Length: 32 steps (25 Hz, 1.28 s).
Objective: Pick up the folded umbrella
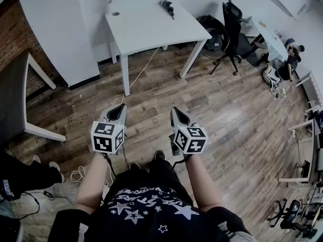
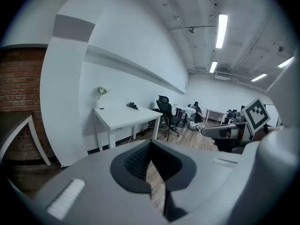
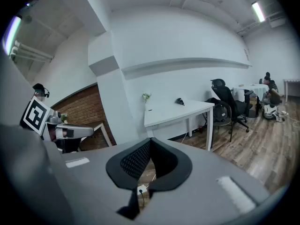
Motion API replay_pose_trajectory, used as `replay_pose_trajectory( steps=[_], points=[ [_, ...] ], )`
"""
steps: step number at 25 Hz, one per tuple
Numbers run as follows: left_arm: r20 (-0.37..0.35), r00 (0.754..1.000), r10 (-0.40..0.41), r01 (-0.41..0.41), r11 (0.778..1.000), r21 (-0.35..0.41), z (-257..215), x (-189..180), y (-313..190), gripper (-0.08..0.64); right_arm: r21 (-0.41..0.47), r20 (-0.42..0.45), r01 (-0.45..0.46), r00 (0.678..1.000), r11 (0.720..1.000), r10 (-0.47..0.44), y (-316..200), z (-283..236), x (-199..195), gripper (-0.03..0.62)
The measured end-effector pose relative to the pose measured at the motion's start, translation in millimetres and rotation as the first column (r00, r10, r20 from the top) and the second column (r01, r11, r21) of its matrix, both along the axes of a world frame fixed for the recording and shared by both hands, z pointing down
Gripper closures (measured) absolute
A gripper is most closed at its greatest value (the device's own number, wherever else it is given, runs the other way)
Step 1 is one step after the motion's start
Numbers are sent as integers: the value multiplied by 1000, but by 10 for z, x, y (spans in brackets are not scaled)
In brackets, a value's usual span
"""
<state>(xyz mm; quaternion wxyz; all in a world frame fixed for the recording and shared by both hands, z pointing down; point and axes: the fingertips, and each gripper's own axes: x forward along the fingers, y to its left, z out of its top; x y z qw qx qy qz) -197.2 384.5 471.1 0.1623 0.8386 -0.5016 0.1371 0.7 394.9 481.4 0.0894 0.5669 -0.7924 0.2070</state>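
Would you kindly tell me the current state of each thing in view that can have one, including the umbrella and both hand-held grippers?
Folded umbrella: folded, lying on the white table, untouched.
Left hand-held gripper: shut, empty, held over the floor.
Right hand-held gripper: shut, empty, held over the floor.
Office chair: upright, to the right of the table.

Head camera: set high, facing steeply down onto the wooden floor (image 1: 242, 115), with the left claw (image 1: 121, 106) and right claw (image 1: 174, 110) close beneath it and the white table (image 1: 146, 26) far off at top. Left and right gripper views: set low, close behind their own jaws, facing forward near level — both share that table, the far wall (image 3: 178, 64) and the office chair (image 3: 224, 100).
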Motion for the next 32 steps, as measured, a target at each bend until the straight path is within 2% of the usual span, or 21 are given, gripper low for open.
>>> replay_pose_trajectory(
  steps=[3, 6, 12, 15, 22, 25, 32],
  points=[
    [39, 999, -4, 3, 1000, 15, 37, -12, 21, 558, -2, -3, 8, 1000, 1000, -8, 23, 30, -4, 577],
    [48, 999, 1, -2, 1000, 19, 65, -37, 22, 558, -4, -2, 5, 1000, 1000, -5, 7, 54, -25, 577],
    [32, 999, -11, 12, 999, -37, 287, -180, 66, 558, -22, -6, -25, 1000, 999, 25, 10, 149, -66, 577],
    [24, 1000, -4, 5, 998, -55, 401, -192, -20, 557, -22, -20, -59, 998, 998, 58, -15, 219, 29, 577],
    [4, 1000, 20, -20, 998, -57, 419, 39, -285, 557, -59, -5, -93, 996, 994, 92, -150, 400, 358, 575],
    [18, 999, 33, -32, 998, -50, 441, 80, -502, 557, -57, -1, -84, 996, 995, 84, -419, 474, 407, 575],
    [37, 999, -18, 20, 998, -55, 468, 94, -1377, 557, -75, 34, -51, 998, 996, 54, -1449, 634, 507, 575]
  ],
)
